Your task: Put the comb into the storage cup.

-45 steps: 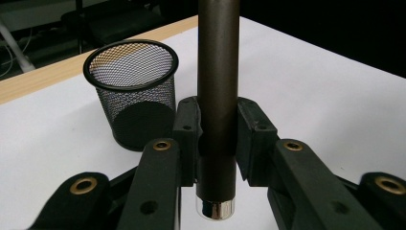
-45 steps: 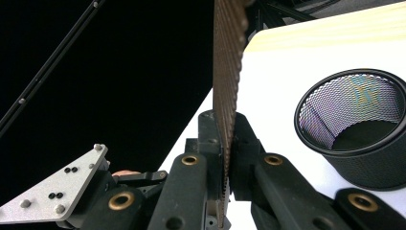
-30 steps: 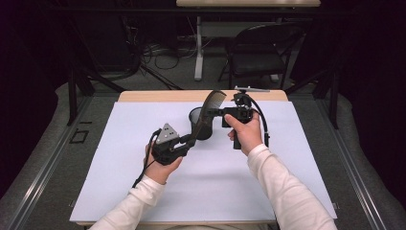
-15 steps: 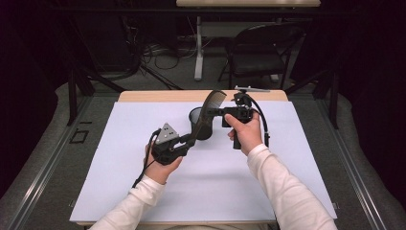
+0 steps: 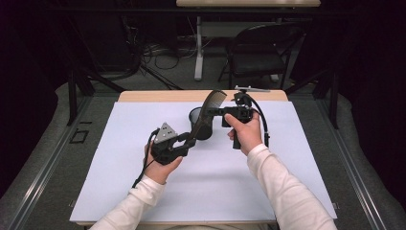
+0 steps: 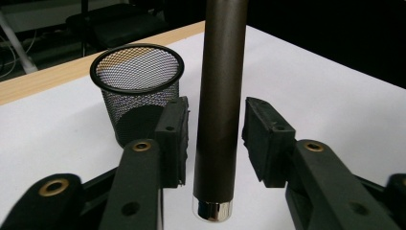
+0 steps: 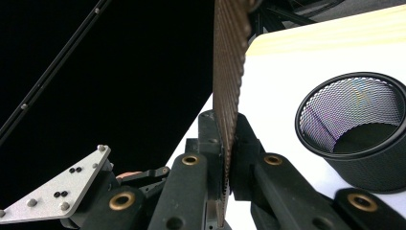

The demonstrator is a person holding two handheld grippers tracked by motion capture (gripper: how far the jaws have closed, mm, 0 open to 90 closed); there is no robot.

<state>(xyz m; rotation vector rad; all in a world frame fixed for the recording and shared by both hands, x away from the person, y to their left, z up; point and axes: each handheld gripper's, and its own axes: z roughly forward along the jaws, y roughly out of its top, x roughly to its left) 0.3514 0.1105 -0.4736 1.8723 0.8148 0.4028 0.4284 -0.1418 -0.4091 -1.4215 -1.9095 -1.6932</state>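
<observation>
A dark brown comb (image 5: pixel 210 103) hangs in the air above the white table sheet (image 5: pixel 239 191), over a black mesh cup (image 5: pixel 198 117). My right gripper (image 5: pixel 218 112) is shut on the comb's toothed blade (image 7: pixel 230 72), with the pads pressed to both sides. The comb's round handle (image 6: pixel 220 96) with its shiny end cap stands between the jaws of my left gripper (image 5: pixel 191 139). Those jaws have just been opening, and a small gap shows on each side of the handle. In the left gripper view the mesh cup (image 6: pixel 136 72) sits behind the left jaw.
The mesh cup (image 7: pixel 354 115) looks empty inside. The white sheet covers a wooden table whose far edge (image 5: pixel 158 96) shows bare. A black chair (image 5: pixel 258 52) and a desk leg stand on the floor beyond the table.
The left gripper's jaws stand a little wider around the comb's handle than before. Both hands and the comb have stayed in place.
</observation>
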